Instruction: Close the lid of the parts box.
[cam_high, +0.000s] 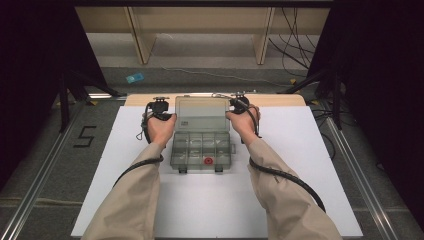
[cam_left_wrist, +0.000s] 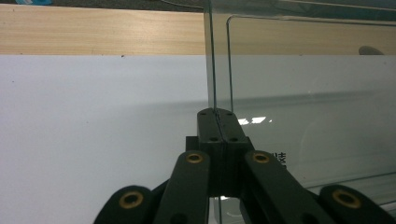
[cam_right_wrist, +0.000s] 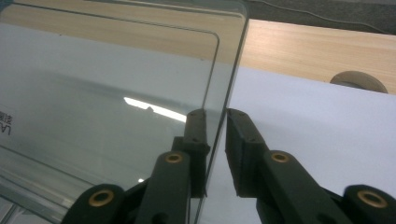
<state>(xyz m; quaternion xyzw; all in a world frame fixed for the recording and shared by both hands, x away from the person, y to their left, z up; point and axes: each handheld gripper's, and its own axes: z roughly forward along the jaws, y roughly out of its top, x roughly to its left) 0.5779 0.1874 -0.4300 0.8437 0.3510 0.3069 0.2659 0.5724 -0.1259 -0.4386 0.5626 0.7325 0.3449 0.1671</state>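
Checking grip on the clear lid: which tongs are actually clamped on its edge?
The left tongs: jaws pressed together on the lid edge. The right tongs straddle the opposite edge, with a gap at one jaw.

- The organiser box (cam_high: 201, 149) is smoky see-through plastic, and its raised lid (cam_right_wrist: 116, 88) is clear, smooth and glossy, catching a streak of light.
- The bench (cam_left_wrist: 93, 32) shows pale wood with a fine grain along its far edge, and a smooth matt white sheet (cam_high: 320, 165) covers the rest.
- The left hand-held gripper (cam_left_wrist: 217, 112) has matt black plastic jaws with brass-coloured metal rivets; the right hand-held gripper (cam_right_wrist: 215, 116) looks the same.
- The sleeves (cam_high: 135, 200) are beige matt cloth.
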